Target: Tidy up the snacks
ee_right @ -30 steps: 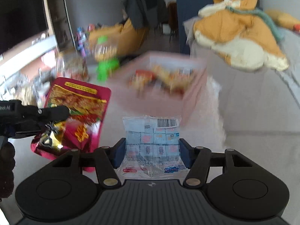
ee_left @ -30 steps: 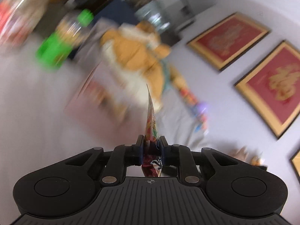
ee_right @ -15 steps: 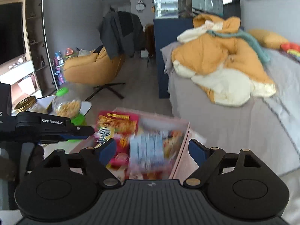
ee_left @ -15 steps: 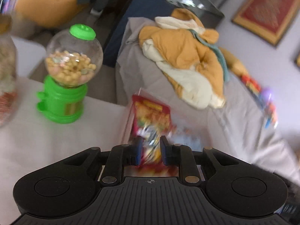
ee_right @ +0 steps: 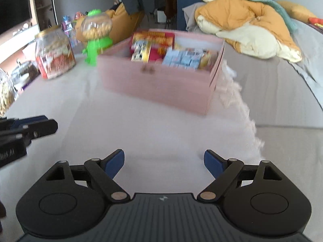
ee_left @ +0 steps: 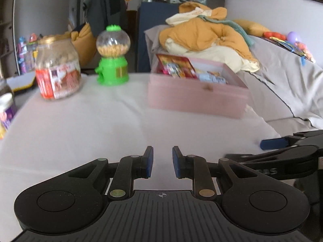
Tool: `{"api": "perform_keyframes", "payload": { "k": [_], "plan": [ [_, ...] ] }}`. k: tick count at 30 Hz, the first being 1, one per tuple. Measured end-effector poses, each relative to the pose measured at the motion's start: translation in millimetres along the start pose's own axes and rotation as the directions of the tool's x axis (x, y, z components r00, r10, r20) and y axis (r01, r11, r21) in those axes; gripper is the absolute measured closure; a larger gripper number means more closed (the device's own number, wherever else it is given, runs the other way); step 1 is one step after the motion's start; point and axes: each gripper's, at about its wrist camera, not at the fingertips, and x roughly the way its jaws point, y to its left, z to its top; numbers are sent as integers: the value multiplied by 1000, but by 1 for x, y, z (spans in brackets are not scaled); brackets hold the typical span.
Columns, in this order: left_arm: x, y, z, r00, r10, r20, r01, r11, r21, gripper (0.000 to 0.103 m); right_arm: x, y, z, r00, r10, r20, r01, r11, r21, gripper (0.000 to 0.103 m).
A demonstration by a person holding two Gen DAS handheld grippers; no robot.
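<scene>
A: Okay, left gripper (ee_left: 162, 161)?
B: Barely apart, just been opening, nothing between. Low over white cloth (ee_left: 101, 125).
A: Right gripper (ee_right: 164, 163)?
B: Spread wide, also just been opening, empty.
A: Snacks?
B: Inside pink box (ee_right: 157, 84) at far side of cloth. Red packet (ee_right: 153, 38) upright at back left, pale blue packet (ee_right: 181, 57) beside it. Green candy dispenser (ee_right: 94, 46) and jar (ee_right: 53, 56) left of box.

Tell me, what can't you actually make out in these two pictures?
- Pink box, both views: whatever lies beneath the top snack packets is hidden by its front wall and by those packets.
- Glass jar, both views: the label wording is blurred and unreadable.
- Second jar, left wrist view: cut off by the left edge.
- Green candy dispenser, both views: its contents are too blurred to identify.
</scene>
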Motion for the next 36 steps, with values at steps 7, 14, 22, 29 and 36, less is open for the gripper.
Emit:
{"api": "perform_keyframes", "payload": {
  "k": [7,14,22,29,36],
  "plan": [
    [10,-27,-18,997,73,-5,-73,995,74,75,1,3,-14,998,-60,22,59,997,46,0],
    [13,-23,-16,998,67,-5,-67,997,26,73,0,-2,-18,997,-43,59,41,999,28,0],
    [13,-25,-16,998,69,-5,-69,997,31,73,-4,3,-28,990,-81,115,76,996,47,0],
    [14,-26,-17,997,74,-4,-73,997,38,73,-3,3,-28,990,-81,116,76,996,47,0],
    [14,-26,-17,997,73,-4,-73,997,38,73,-3,3,-28,990,-81,116,76,996,47,0]
  ]
}}
